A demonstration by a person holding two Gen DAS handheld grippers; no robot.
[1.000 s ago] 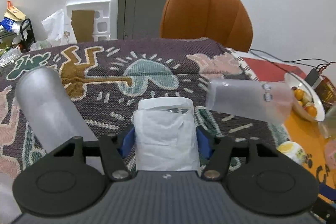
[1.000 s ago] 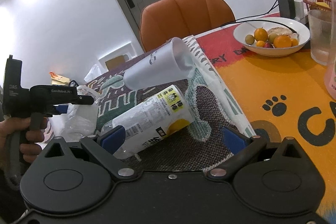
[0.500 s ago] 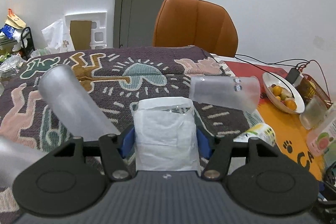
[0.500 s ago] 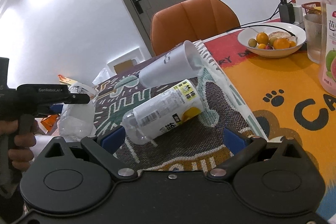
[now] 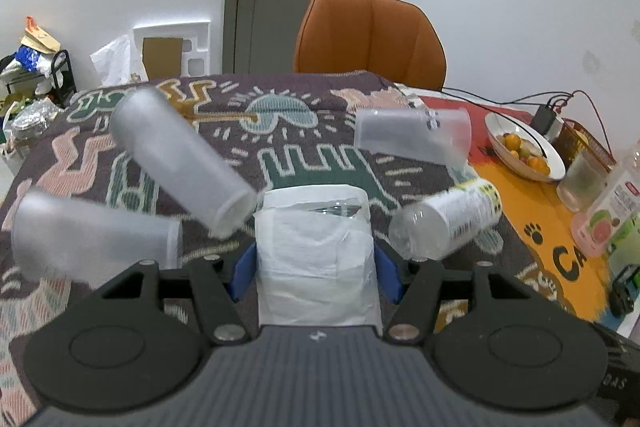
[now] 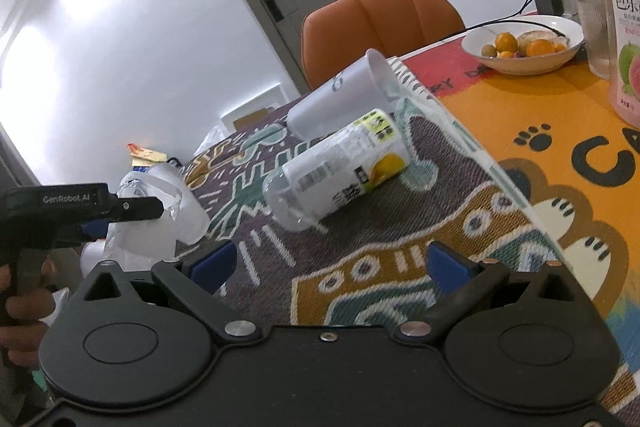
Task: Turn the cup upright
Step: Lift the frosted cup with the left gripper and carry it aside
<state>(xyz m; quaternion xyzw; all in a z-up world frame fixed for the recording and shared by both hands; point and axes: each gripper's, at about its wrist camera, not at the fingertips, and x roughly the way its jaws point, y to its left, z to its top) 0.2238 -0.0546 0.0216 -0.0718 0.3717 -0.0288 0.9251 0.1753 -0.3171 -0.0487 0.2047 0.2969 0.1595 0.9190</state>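
Observation:
My left gripper [image 5: 316,263] is shut on a clear cup wrapped in white paper [image 5: 316,251] and holds it above the patterned cloth, rim facing away. It shows in the right wrist view [image 6: 140,227] at the left. Frosted cups lie on their sides: one at far left [image 5: 92,239], one tilted [image 5: 180,163], one at the right [image 5: 412,139], also seen in the right wrist view [image 6: 340,95]. A clear labelled cup [image 5: 448,223] lies on its side, also in the right wrist view [image 6: 340,175]. My right gripper [image 6: 332,259] is open and empty above the cloth.
A patterned woven cloth [image 5: 304,155] covers the table. An orange mat [image 6: 560,131] lies to the right with a fruit bowl [image 6: 524,43], a glass [image 6: 596,27] and a guava drink bottle [image 6: 624,11]. An orange chair [image 5: 368,35] stands behind the table.
My left gripper has pulled back and risen with the wrapped cup, so more cups and cloth show. My right gripper has drawn back and tilted; the labelled cup lies farther off.

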